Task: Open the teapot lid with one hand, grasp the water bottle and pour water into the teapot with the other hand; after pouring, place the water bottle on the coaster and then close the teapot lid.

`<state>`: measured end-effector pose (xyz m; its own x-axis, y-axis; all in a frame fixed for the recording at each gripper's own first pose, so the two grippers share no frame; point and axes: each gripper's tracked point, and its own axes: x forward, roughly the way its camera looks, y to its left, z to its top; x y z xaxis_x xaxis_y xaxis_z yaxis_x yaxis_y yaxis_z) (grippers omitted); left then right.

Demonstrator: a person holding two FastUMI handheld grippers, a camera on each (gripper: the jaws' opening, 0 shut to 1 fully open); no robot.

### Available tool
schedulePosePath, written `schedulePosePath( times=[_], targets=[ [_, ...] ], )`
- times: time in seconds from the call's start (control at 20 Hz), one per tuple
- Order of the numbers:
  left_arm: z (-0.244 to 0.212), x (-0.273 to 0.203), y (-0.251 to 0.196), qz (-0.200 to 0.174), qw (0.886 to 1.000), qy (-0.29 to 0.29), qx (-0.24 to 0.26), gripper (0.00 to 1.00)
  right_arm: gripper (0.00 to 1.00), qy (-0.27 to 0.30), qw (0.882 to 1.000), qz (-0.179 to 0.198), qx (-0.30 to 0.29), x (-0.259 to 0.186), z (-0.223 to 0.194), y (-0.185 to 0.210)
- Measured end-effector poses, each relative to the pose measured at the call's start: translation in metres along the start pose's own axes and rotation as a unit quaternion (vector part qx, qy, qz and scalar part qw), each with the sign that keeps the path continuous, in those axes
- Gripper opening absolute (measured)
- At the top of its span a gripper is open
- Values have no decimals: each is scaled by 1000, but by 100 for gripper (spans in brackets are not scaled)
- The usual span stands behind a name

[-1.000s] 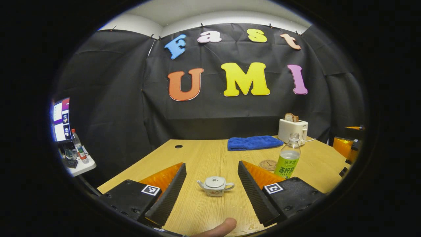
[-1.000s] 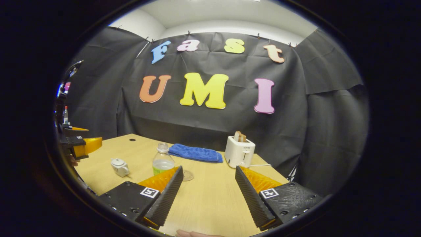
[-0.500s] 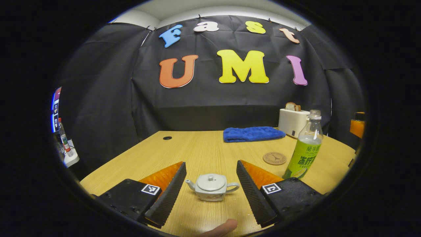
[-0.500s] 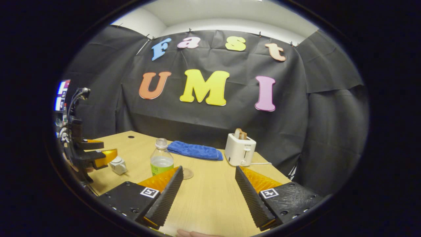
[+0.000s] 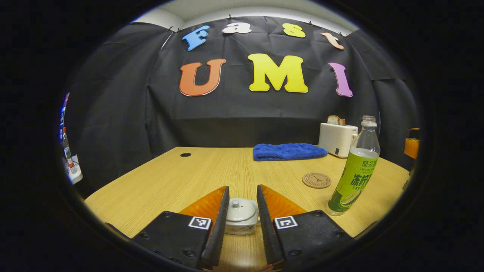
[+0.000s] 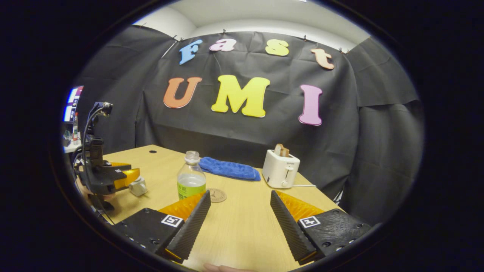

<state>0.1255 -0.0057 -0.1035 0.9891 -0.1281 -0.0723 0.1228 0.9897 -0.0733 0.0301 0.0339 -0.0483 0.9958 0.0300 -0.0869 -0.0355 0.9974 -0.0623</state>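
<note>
My left gripper has its jaws nearly closed around the lid of the teapot, right between my fingertips. Whether both fingers press it yet, I cannot tell. The lid sits on the pot, so step one is not done.

My right gripper is spread wide, holding nothing, over bare table. In its view the left gripper is off to my left, at the teapot.

Next out: the bottle stands upright just beyond my right gripper's left finger, ungrasped, with no cap I can see and partly full. In the left gripper view the bottle is ahead and to my right. The coaster lies flat beside it, bare, a bit farther.

Farthest: a towel and toaster near the wall, not in play.

Progress as I judge it: very start. Left to do: lift the lid, grab the bottle, pour, bottle to coaster, lid back.
</note>
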Motion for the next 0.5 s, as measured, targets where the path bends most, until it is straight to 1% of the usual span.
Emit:
schedulePosePath(
  times=[0.05,0.1,0.15,0.2,0.25,0.3,0.35,0.4,0.45,0.5],
  targets=[
    [-2,2,3,3,1000,3,2,42,98,1,1000,0,1,0,0,0],
    [-5,3,4,6,1000,9,4,39,95,1,1000,0,1,0,-1,0],
    [-9,6,5,9,1000,18,4,36,95,2,1000,0,2,1,-1,0],
    [-7,3,8,15,1000,14,1,31,95,2,1000,0,3,1,-1,1],
    [-7,5,9,19,1000,10,-3,28,98,2,1000,0,3,1,-1,1],
    [-7,5,11,22,1000,9,-8,20,95,2,1000,0,3,2,-2,2],
    [-5,5,12,25,1000,7,-10,18,95,3,1000,-1,2,3,-3,2],
    [-5,7,11,24,1000,7,-10,12,95,5,1000,-1,0,3,-5,3],
    [-6,5,11,23,1000,11,-12,9,95,6,1000,-2,0,4,-5,5],
    [-7,3,10,20,1000,16,-17,6,98,7,1000,-2,-2,4,-6,6]
  ],
)
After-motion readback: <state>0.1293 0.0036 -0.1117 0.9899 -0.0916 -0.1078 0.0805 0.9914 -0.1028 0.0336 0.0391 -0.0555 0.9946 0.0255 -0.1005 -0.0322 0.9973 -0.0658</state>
